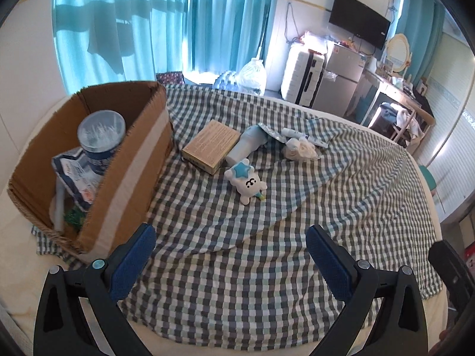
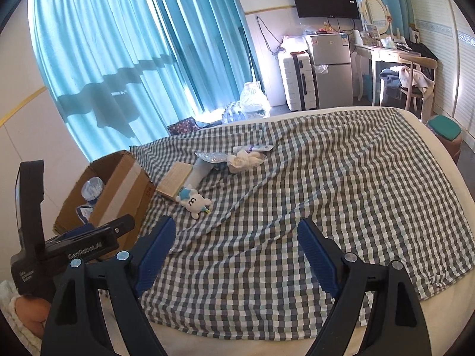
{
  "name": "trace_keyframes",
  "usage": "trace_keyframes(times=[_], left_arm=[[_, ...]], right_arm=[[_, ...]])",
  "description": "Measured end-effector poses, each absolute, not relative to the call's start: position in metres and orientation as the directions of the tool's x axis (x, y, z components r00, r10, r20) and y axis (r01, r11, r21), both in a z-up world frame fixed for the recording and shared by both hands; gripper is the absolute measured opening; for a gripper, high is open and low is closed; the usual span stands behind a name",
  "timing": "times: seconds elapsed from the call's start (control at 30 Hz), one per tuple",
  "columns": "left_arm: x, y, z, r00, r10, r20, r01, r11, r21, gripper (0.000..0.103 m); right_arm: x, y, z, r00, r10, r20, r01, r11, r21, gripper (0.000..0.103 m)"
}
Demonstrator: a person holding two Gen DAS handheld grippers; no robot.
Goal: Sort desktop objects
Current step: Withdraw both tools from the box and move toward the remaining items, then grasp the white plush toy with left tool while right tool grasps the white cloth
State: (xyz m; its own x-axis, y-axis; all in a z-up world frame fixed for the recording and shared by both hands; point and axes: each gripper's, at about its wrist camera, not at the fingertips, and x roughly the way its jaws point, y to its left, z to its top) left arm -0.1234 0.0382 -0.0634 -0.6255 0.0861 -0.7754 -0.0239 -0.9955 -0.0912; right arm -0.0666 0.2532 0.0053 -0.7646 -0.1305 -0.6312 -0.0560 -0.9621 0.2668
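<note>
Both tongs, left tongs (image 1: pixel 230 262) and right tongs (image 2: pixel 236 255), hang spread and empty. Right of the cardboard box (image 1: pixel 118 160), the plush toy (image 1: pixel 246 181) lies; the tan carton (image 1: pixel 211 146) print unreadable. "GenRobot.AI" marks the left tongs' body.

The cardboard box (image 1: pixel 98 160) hides the lower parts of the lidded jar (image 1: pixel 101 132) and the blue-white pouch (image 1: pixel 75 175) inside it. Print on the tan carton (image 1: pixel 211 146) is too small to read. A foil blister pack (image 1: pixel 268 132) covers one end of the pale tube (image 1: pixel 246 145) (its label unreadable). From the right wrist, the left tongs (image 2: pixel 118 228) are partly blocked by the right tongs' own frame.
</note>
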Motion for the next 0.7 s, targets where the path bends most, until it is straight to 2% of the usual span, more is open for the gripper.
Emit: trace_keyframes(times=[0.27,0.53,0.7], left_arm=[[-0.186,0.059,-0.117,-0.580,0.044,-0.813,0.032,-0.997,-0.077,0.103],[-0.252,0.073,-0.190,-0.482,0.067,-0.873,0.122,-0.982,-0.142,0.103],[-0.277,0.071,-0.215,-0.469,-0.065,-0.881,0.206,-0.978,-0.038,0.103]], right_arm=[[-0.129,0.264,-0.033,-0.744,-0.114,-0.658,-0.078,-0.964,0.254,0.084],[-0.237,0.257,-0.076,-0.685,-0.187,-0.704,-0.008,-0.964,0.264,0.084],[-0.309,0.247,-0.107,-0.638,-0.191,-0.746,0.029,-0.974,0.225,0.084]])
